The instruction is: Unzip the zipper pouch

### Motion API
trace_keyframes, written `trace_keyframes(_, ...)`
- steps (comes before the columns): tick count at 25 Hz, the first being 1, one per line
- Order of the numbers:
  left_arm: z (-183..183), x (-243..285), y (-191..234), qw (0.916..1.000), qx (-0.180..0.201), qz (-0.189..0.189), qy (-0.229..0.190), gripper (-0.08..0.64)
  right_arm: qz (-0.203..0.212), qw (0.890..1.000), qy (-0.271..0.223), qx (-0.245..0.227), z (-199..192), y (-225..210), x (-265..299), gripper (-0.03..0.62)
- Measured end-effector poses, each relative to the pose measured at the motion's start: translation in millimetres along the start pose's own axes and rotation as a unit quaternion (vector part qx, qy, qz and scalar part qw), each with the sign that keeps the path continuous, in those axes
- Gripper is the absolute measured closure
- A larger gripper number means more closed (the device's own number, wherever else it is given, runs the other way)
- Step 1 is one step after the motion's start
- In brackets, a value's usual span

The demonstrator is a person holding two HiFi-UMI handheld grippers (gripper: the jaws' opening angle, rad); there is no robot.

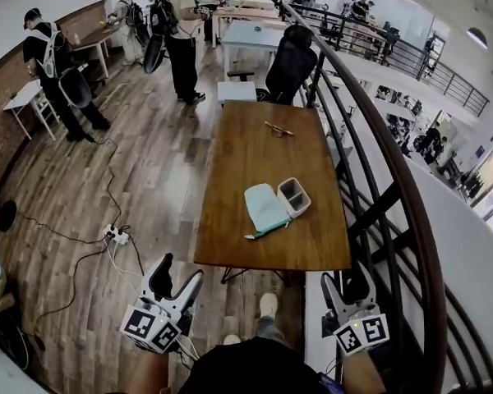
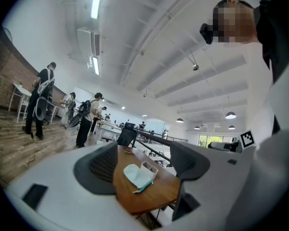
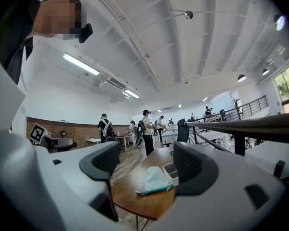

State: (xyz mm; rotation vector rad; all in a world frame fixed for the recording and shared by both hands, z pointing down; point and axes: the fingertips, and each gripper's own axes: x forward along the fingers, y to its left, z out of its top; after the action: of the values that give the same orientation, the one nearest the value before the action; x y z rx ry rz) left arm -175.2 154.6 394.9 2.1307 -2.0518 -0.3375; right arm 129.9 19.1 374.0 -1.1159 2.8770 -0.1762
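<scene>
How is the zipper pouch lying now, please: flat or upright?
Flat: the zipper pouch lies spread on the wooden table beside the grey container.

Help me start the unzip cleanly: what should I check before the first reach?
1. Left gripper jaws apart and empty: ok.
2. Right gripper jaws apart and empty: ok.
3. Zipper pouch lying flat on the table, nothing on top of it: ok.
4. Where the zipper pull sits: cannot tell.
5. Room around the pouch: white container sits close beside it, not ok.
6. Grippers over the table: both short of its near edge, not ok.
</scene>
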Motion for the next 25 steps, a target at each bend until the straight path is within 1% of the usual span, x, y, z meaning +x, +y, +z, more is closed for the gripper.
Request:
trace_keyframes(2, 7, 2, 13, 0.9997, 0.01, 0.021, -0.007, 0.23, 0.002, 1.0, -0.003, 0.003, -1, -3, 23, 0.253)
trace_keyframes(4, 10, 6, 25, 0.9988, 0.016, 0.045, -0.01, 0.23, 0.022, 1.0, -0.003, 0.005, -3, -4, 50, 0.253)
trace_keyframes(11, 11, 59, 37, 0.9963, 0.034, 0.078, -0.007, 0.23, 0.061, 0.998, -0.006, 0.018, -2, -40, 120, 0.253)
trace_keyframes(18, 12, 128, 40, 0.995, 0.052, 0.085, 0.001, 0.23, 0.064, 0.998, -0.007, 0.026, -2, -105, 163, 0.253)
trace_keyframes(21, 8, 155, 36, 0.9948, 0.053, 0.087, -0.002, 0.23, 0.06, 0.998, -0.004, 0.034, -5, -132, 174, 0.255)
trace_keyframes(23, 1, 172, 35, 0.995, 0.047, 0.088, 0.002, 0.23, 0.061, 0.998, 0.002, 0.035, -8, -145, 181, 0.255)
trace_keyframes(25, -14, 189, 34, 0.9953, 0.046, 0.083, 0.02, 0.23, 0.065, 0.997, 0.013, 0.036, -15, -155, 189, 0.259)
